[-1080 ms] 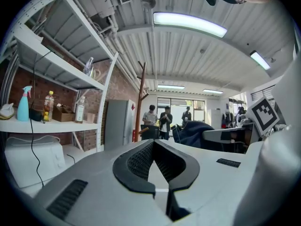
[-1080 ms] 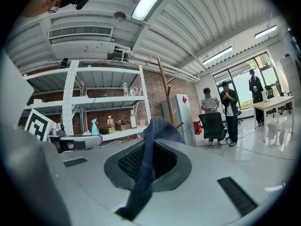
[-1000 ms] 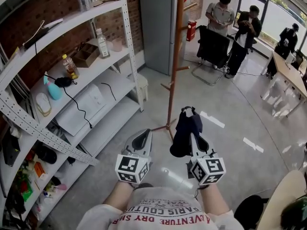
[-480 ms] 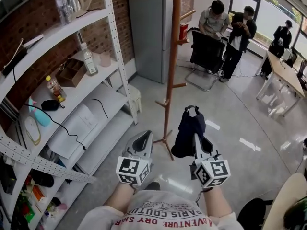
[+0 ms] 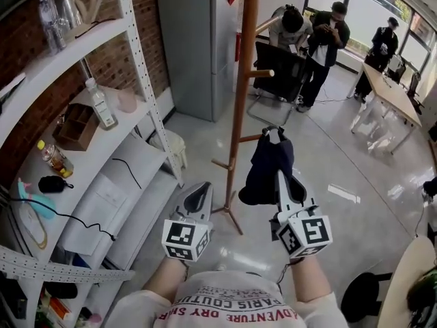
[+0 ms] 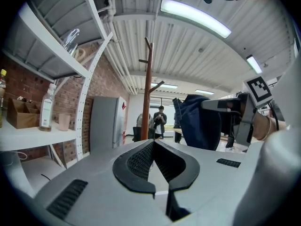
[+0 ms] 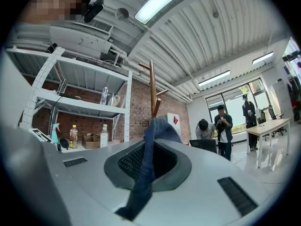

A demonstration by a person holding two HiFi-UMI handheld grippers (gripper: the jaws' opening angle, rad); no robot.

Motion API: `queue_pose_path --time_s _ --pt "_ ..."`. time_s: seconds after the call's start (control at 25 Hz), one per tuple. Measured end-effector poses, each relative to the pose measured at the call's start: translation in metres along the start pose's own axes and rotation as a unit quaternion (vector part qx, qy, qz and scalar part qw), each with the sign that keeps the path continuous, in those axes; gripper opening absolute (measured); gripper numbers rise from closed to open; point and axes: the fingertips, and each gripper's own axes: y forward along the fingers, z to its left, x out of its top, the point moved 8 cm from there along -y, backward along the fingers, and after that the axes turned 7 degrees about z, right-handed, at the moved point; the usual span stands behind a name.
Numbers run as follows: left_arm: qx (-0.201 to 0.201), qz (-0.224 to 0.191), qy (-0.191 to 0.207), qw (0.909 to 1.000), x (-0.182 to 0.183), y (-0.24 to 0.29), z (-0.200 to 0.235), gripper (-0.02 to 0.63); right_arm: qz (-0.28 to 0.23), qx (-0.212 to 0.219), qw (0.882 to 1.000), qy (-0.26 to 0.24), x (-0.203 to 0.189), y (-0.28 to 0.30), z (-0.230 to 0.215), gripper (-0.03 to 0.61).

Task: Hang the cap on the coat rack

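Note:
The dark navy cap hangs from my right gripper, which is shut on its fabric and held up just right of the wooden coat rack. In the right gripper view a fold of the cap runs between the jaws of the right gripper, with the coat rack straight ahead. My left gripper is lower and to the left, shut with nothing in it. In the left gripper view the left gripper has its tips together, with the coat rack ahead and the cap to the right.
White metal shelving with bottles and a box fills the left side. A grey cabinet stands behind the rack. Three people stand by a black chair at the back, and a table is at the far right.
The coat rack has come closer and now stands right beside the cap. Both grippers keep their pose, and the cap stays in the right one.

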Motion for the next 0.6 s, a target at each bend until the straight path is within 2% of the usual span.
queue_pose_path --time_s 0.28,0.6 --pt "-0.014 0.022 -0.004 0.9997 -0.005 0.023 0.008 0.006 -0.045 0.010 0.998 -0.048 0.054 0.034 -0.008 0.018" --pt "0.008 0.014 -0.008 0.9998 0.008 0.033 0.008 0.006 -0.090 0.039 0.993 -0.064 0.098 0.055 -0.018 0.018"
